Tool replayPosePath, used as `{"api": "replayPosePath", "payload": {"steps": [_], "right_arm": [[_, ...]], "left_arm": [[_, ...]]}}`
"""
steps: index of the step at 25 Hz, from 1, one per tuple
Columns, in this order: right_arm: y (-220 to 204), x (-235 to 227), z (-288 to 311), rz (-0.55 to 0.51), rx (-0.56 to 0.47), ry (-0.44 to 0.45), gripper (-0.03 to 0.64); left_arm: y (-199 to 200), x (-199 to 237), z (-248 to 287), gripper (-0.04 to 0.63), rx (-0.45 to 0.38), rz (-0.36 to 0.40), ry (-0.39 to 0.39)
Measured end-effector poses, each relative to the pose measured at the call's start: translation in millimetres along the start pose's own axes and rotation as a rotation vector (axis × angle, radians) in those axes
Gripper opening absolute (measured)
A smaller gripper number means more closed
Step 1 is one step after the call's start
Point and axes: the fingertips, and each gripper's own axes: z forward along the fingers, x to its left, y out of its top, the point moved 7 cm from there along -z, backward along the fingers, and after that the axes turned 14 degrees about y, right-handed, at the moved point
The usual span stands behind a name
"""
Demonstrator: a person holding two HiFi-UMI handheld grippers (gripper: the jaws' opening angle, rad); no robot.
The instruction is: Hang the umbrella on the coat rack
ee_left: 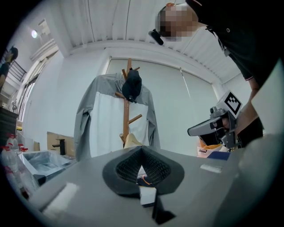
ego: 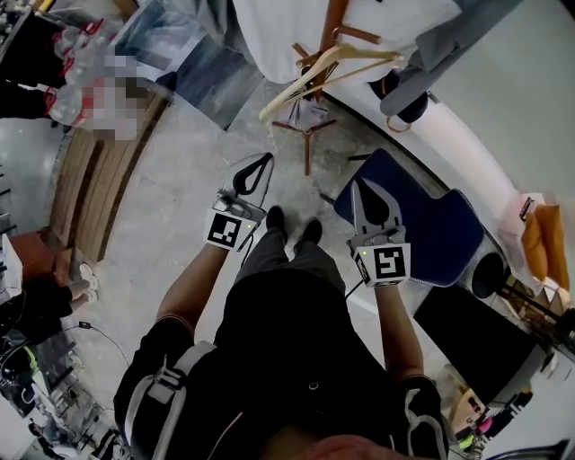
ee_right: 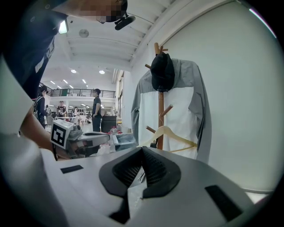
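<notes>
A wooden coat rack [ego: 334, 27] stands ahead of me, its foot [ego: 306, 133] on the floor. It carries a grey and white jacket [ee_left: 95, 119], a black cap [ee_left: 132, 86] on top and an empty wooden hanger [ego: 323, 72]. The right gripper view shows the same rack [ee_right: 160, 115], jacket [ee_right: 186, 111] and hanger [ee_right: 171, 135]. My left gripper [ego: 256, 166] [ee_left: 142, 148] is held level toward the rack, shut, nothing in it. My right gripper [ego: 359, 184] [ee_right: 142, 148] is beside it, tips together, also empty. I see no umbrella in any view.
A dark blue padded seat [ego: 422, 229] lies right of my feet, by a curved white wall [ego: 449, 135]. A wooden bench [ego: 81, 180] and water bottles [ego: 76, 81] are at the left. A clear bin [ee_left: 44, 162] sits left of the rack. People stand far back [ee_right: 96, 111].
</notes>
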Motion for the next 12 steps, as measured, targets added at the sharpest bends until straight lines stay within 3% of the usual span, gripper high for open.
{"api": "replayPosePath", "payload": {"steps": [12], "right_arm": [[7,9,-20,-0.031,-0.019,-0.046,0.002]], "left_arm": [[47,6,-31,-0.002,0.021,0.06,0.117]]}}
